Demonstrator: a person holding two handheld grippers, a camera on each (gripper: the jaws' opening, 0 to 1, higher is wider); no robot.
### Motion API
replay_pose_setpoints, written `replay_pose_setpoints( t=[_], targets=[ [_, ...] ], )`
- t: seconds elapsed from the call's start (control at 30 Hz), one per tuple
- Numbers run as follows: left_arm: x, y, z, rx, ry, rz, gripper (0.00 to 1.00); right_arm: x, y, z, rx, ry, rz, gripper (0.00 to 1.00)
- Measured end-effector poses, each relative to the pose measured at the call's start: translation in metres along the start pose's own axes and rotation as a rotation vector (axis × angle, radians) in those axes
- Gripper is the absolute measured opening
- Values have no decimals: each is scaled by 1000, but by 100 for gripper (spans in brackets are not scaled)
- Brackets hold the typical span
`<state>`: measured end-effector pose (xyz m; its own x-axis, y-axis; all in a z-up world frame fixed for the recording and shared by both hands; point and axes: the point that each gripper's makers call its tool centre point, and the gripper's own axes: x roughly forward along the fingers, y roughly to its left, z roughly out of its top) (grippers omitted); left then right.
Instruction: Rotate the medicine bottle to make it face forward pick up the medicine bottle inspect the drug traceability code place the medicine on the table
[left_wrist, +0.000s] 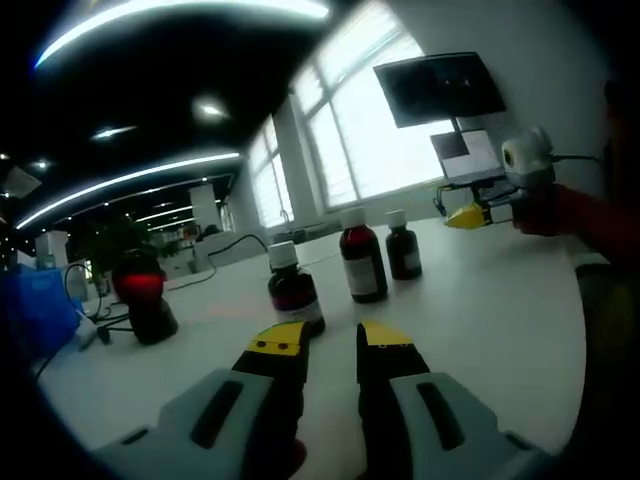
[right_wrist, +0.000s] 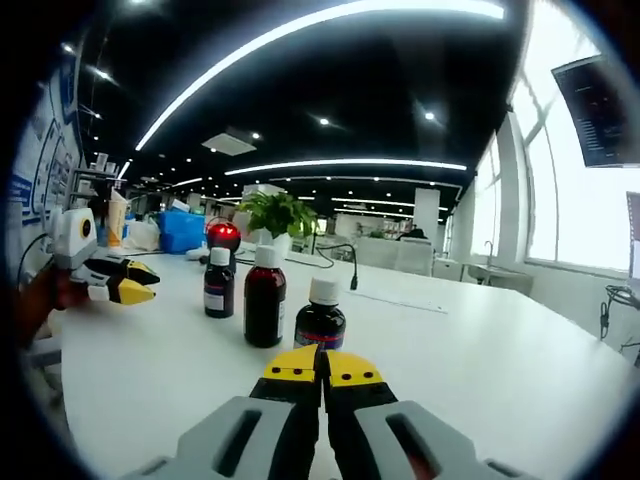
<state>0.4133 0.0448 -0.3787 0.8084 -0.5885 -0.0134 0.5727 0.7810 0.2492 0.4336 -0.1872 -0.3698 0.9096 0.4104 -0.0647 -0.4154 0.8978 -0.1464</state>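
Standing upright on the white tabletop, three brown medicine bottles with white caps form a row: a short bottle nearest, a tall bottle just beside it, a small bottle beyond that. A red-topped scanner sits past the short bottle, well apart. Nothing is gripped yet, so the rotating step looks about to begin. The right tool points at the short bottle with jaws pressed together; the left tool has its jaws spread slightly, empty. Next, the right jaws would need to part before closing around the short bottle.
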Motion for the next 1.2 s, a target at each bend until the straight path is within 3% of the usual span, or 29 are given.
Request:
replay_pose_setpoints(
  t=[0.4, 0.6, 1.2],
  targets=[
    [1, 0, -1, -8, 7, 1, 12, -8, 5, -15, 41, 32, 54, 0],
    [1, 0, -1, -7, 7, 0, 12, -6, 14, -19, 91, 38, 127, 0],
    [0, -1, -2, -20, 13, 2, 12, -7, 20, -24, 10, 61, 126, 0]
  ],
)
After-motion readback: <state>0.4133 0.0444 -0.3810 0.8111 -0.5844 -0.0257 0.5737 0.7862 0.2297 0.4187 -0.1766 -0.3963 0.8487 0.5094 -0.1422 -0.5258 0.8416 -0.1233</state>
